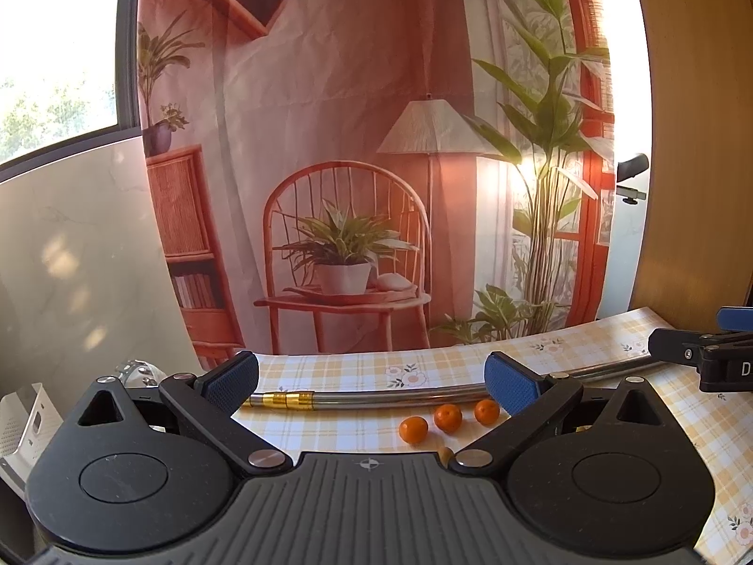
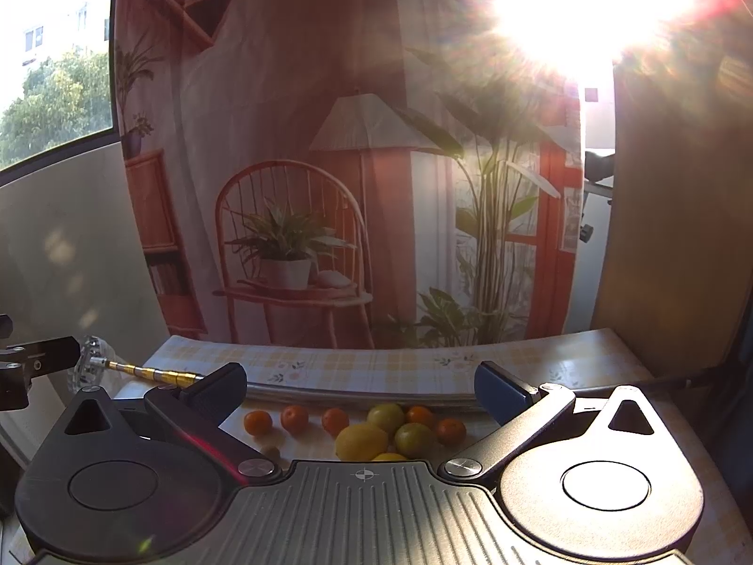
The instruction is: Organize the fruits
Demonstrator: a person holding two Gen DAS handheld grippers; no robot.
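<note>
Fruits lie on the checked tablecloth (image 2: 376,362) in front of you, in two lots. Three small oranges sit apart in a row: left orange (image 2: 258,422), middle orange (image 2: 294,418), right orange (image 2: 335,421). To their right a mixed heap crowds together, with a lemon (image 2: 361,441) touching two green fruits (image 2: 414,439) and more oranges (image 2: 451,430) at the back. I'd judge the row as sorted by kind and the heap as the work left.

Your right gripper (image 2: 360,386) hovers over the heap, fingers spread wide and holding nothing, well placed to drop on the lemon. Your left gripper (image 1: 372,379) is likewise released and empty, looking down on the three oranges.

A metal rod (image 1: 376,398) with a gold collar lies across the cloth just behind the fruit, like a back fence for anything that rolls. Behind hangs a printed backdrop (image 1: 348,165) of a chair and plants; a window (image 1: 52,47) is at left, and glare washes out the right view's upper corner.
</note>
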